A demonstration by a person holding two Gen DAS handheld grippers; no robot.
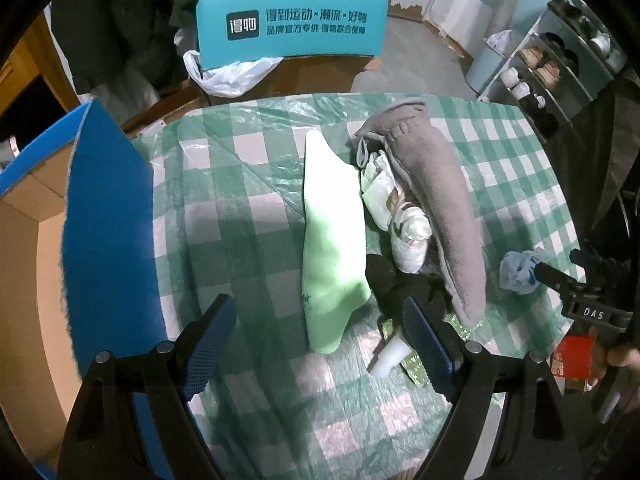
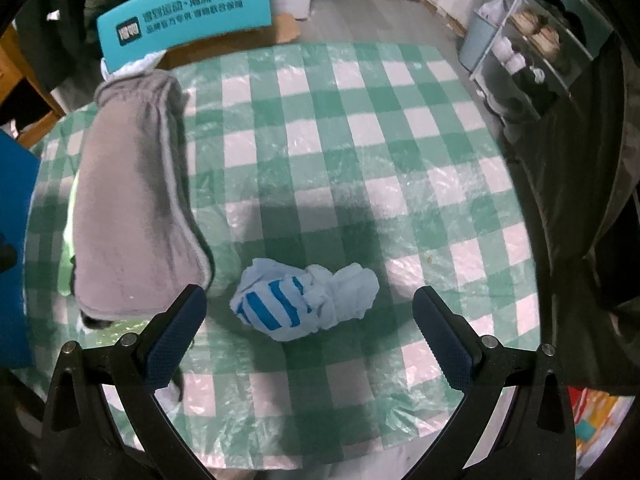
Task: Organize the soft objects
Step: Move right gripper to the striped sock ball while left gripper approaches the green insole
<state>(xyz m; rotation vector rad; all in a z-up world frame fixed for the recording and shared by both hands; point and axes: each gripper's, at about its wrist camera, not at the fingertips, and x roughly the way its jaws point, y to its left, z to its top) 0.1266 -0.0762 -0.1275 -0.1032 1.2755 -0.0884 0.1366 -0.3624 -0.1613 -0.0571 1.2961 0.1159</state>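
A pale green cloth (image 1: 332,240) lies lengthwise on the green checked tablecloth (image 1: 240,200), just ahead of my open left gripper (image 1: 320,344). Right of it lie a grey fleece piece (image 1: 440,208), a crumpled white printed cloth (image 1: 400,216) and a black cloth (image 1: 400,284). A blue-and-white striped balled cloth (image 2: 304,304) lies between the open fingers of my right gripper (image 2: 312,328); it also shows in the left wrist view (image 1: 520,272), at the tip of the right gripper (image 1: 560,280). The grey fleece (image 2: 136,208) lies to the left in the right wrist view.
An open cardboard box with blue flaps (image 1: 104,220) stands at the table's left edge. A teal chair back (image 1: 292,24) and plastic bag (image 1: 228,76) are behind the table. A shoe rack (image 2: 536,48) stands at the right. Small packets (image 1: 412,364) lie near the left gripper.
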